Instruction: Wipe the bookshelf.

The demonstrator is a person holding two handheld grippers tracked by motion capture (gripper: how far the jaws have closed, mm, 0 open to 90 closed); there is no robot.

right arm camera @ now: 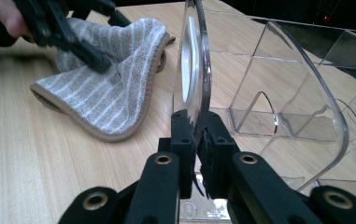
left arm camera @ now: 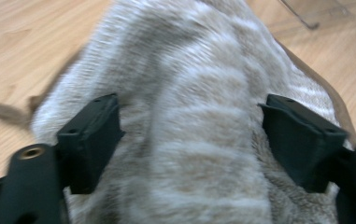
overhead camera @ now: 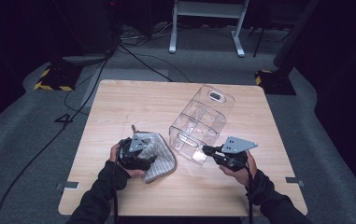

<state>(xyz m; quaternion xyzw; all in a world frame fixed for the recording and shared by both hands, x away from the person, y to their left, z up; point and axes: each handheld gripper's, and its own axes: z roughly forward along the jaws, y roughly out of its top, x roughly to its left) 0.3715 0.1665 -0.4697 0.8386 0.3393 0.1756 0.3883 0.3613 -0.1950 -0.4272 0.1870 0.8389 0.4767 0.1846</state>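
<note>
Cloth and clear plastic are the two things in hand, and they handle in opposite ways; the striped cloth [overhead camera: 159,158] lies folded on the wooden counter [overhead camera: 119,102] at the near left, just beside the clear plastic organizer [overhead camera: 202,123], which lies tipped on its side toward the middle right. The left gripper [left arm camera: 189,135] hangs over the cloth with its fingers [left arm camera: 91,140] spread wide to either side of a raised ridge of the fabric, pressing nothing as far as the left gripper view shows; the terry looks soft, light and limp, so I judge it will sag and drag wherever it is lifted, and a pinch on the bound brown edge or through a gathered fold should hold better than one on the flat nap; it seems neither fragile nor slippery. The right gripper [right arm camera: 198,135] has its fingers pressed together on the thin near wall of the organizer, close to the handle cut-out; that wall looks stiff, smooth and probably slick, and the box likely weighs little for its bulk, so a pinch at one rim may let it swing or slip; a hold low on the rim by the cut-out, kept steady, looks safest; hard squeezing could crack or scuff the plastic.
</note>
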